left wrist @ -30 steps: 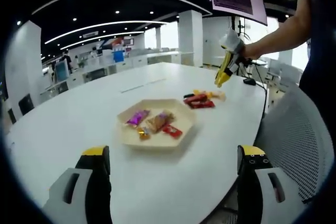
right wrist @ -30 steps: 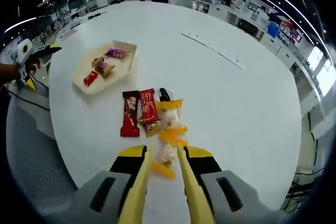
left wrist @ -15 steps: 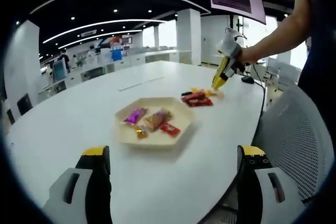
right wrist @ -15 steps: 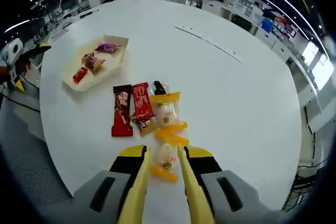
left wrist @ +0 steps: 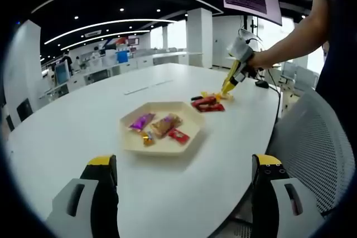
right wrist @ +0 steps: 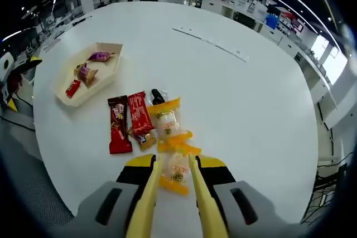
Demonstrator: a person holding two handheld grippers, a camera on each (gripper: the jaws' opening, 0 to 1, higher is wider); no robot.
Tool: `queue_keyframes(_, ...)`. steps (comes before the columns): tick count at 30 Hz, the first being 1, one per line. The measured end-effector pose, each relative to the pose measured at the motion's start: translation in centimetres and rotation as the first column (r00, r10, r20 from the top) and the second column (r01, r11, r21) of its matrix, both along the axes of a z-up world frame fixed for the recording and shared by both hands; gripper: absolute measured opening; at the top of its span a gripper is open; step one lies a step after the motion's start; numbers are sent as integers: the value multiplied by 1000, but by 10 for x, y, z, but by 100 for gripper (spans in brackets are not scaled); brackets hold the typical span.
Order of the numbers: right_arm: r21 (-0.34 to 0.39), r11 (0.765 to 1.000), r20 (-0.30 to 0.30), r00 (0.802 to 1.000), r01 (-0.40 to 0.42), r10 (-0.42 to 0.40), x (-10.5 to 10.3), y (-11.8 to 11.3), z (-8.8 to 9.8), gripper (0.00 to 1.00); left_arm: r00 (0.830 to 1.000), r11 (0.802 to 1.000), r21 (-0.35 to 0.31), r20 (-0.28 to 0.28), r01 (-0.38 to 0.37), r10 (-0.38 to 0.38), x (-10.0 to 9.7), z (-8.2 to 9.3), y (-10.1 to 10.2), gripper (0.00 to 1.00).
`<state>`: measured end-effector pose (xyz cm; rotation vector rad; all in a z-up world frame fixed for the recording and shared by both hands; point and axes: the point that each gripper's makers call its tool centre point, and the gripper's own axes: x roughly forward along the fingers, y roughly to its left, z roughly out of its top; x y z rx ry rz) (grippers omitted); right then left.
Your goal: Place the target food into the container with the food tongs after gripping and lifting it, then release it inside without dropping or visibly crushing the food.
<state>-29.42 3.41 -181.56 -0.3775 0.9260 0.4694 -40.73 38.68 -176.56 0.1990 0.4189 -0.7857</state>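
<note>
A white bench [right wrist: 240,110] is carrying a shallow beige tray [left wrist: 189,116] with three wrapped snacks lying in it: a purple one [left wrist: 140,121], a brown one [left wrist: 166,125] and a small red one [left wrist: 179,135]. In the right gripper view a loose cluster of packets is sitting on the bench well apart from the tray [right wrist: 114,54]: a dark red bar [right wrist: 118,132], a red bar [right wrist: 139,113] touching it, a small dark packet [right wrist: 157,96], and two clear packets with orange ends.

The right gripper [right wrist: 174,168] is reaching down with yellow food tongs [right wrist: 144,204]; their arms are lying narrowly apart, flanking the nearer orange-ended packet [right wrist: 175,171], the target food, which is resting on the bench. Whether the tongs are pressing it, I cannot tell. The farther orange-ended packet [right wrist: 167,121] is lying just beyond it, near the red bars.

The left gripper [left wrist: 184,174] is hanging over the bench edge near the tray [left wrist: 189,116] with its jaws spread wide, holding nothing. In its view a person's arm [left wrist: 290,40] is bringing the tongs [left wrist: 230,83] onto the cluster [left wrist: 209,104].
</note>
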Motion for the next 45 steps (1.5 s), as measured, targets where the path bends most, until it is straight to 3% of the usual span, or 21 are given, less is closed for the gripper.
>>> queue_keyframes(15,-24,998,-31,998,55,-56,7,-6,-17,27,1000,1000,7,-7,-10,10,1,-3,3,97)
queue_keyframes(17,-42,999,-29,999,35,-36,7,-6,-18,26,1000,1000,10,-8,-9,9,1,-3,3,97)
queue_keyframes(20,-160,984,-18,997,-81,79,6,-8,-20,23,1000,1000,12,-10,-8,8,1,-4,2,97)
queue_keyframes(24,-123,992,-14,1000,-22,21,10,-10,-18,18,1000,1000,14,-10,-9,10,1,-4,2,97)
queue_keyframes(29,-102,995,-2,1000,-9,9,4,-15,-13,16,1000,1000,12,-9,-15,15,1,-3,3,97)
queue_keyframes(34,31,999,-12,999,31,-31,2,-7,-3,17,1000,1000,14,-8,-10,10,1,-3,2,96)
queue_keyframes(43,55,998,-11,999,31,-30,5,-7,11,16,1000,1000,19,-4,-12,12,2,-3,3,96)
queue_keyframes(45,34,999,-1,1000,11,-11,6,-6,14,16,1000,1000,18,-2,-14,14,2,-2,3,96)
